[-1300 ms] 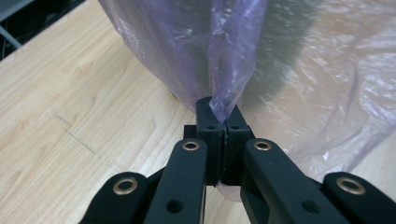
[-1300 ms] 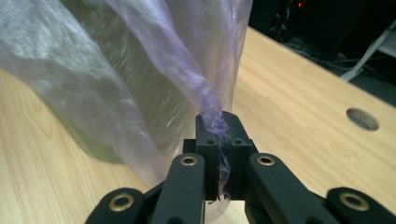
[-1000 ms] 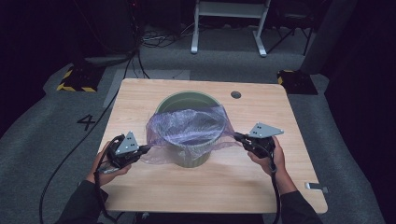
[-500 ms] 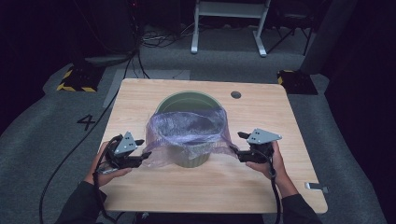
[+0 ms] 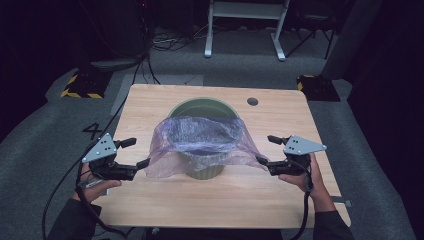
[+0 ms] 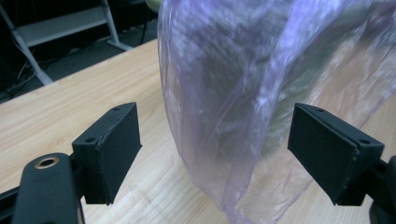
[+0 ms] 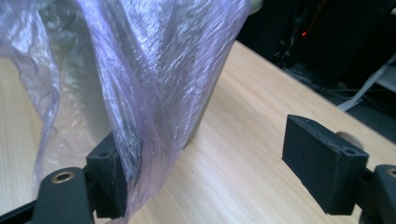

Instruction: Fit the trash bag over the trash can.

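A green bin [image 5: 204,172] stands mid-table with a thin purple plastic bag [image 5: 200,140] draped over its mouth and down its sides. My left gripper [image 5: 136,153] is at the bag's left edge. Its jaws have just been opening and stand wide apart [image 6: 215,149], and the bag [image 6: 233,93] hangs loose between them, pressed by neither pad. My right gripper [image 5: 266,150] is at the bag's right corner. Its jaws have also just been opening [image 7: 219,168]. The film [image 7: 140,70] lies over the left pad [image 7: 112,177] only.
The wooden table [image 5: 220,205] has a round cable hole [image 5: 252,101] at its back right. On the floor behind stand a white metal frame [image 5: 245,20] and yellow-and-black striped blocks [image 5: 80,85]. A cable [image 5: 55,205] trails off the table's left side.
Both grippers went from shut on the bag's edges to wide open, letting the film go. Both hands drew outward from the bin and rose a little.
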